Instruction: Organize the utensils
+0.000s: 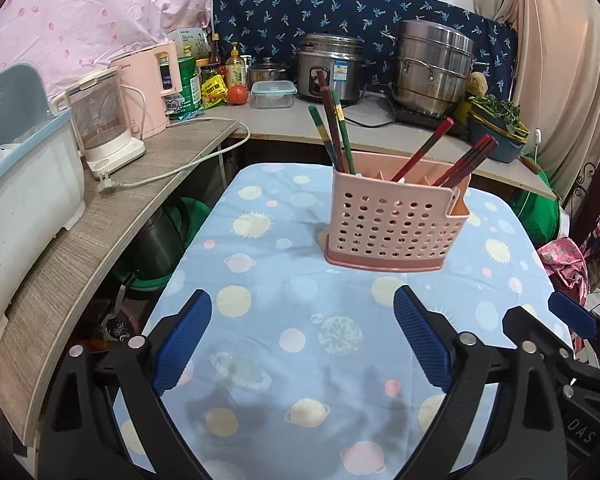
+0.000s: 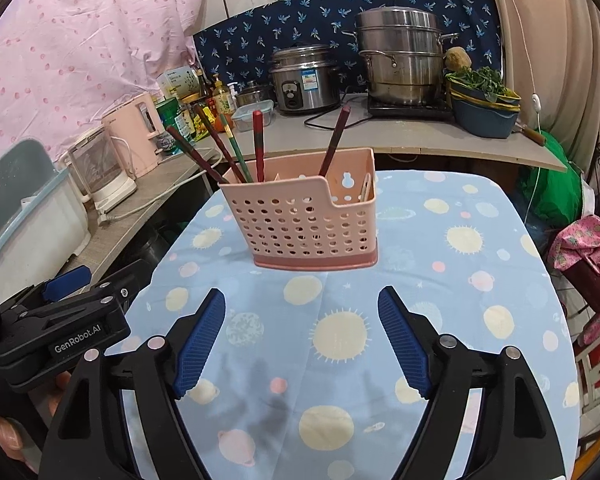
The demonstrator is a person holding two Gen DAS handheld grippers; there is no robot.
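Observation:
A pink perforated utensil holder [image 1: 388,224] [image 2: 312,220] stands on the table with the blue planet-print cloth [image 1: 300,340] [image 2: 440,280]. Several red and green chopsticks [image 1: 334,132] [image 2: 228,148] lean out of its compartments. My left gripper [image 1: 302,312] hovers over the cloth short of the holder, open, nothing between its blue pads. My right gripper [image 2: 302,308] is likewise open and empty, just in front of the holder. The right gripper's side shows at the right edge of the left wrist view, the left gripper's at the left edge of the right wrist view.
A wooden counter [image 1: 100,216] runs along the left with a white bin [image 1: 24,184], a kettle [image 1: 108,128] and a loose power plug [image 1: 110,185]. The back counter holds a rice cooker [image 1: 332,66], a steel steamer pot [image 1: 432,68], bottles and a bowl of greens [image 1: 496,128].

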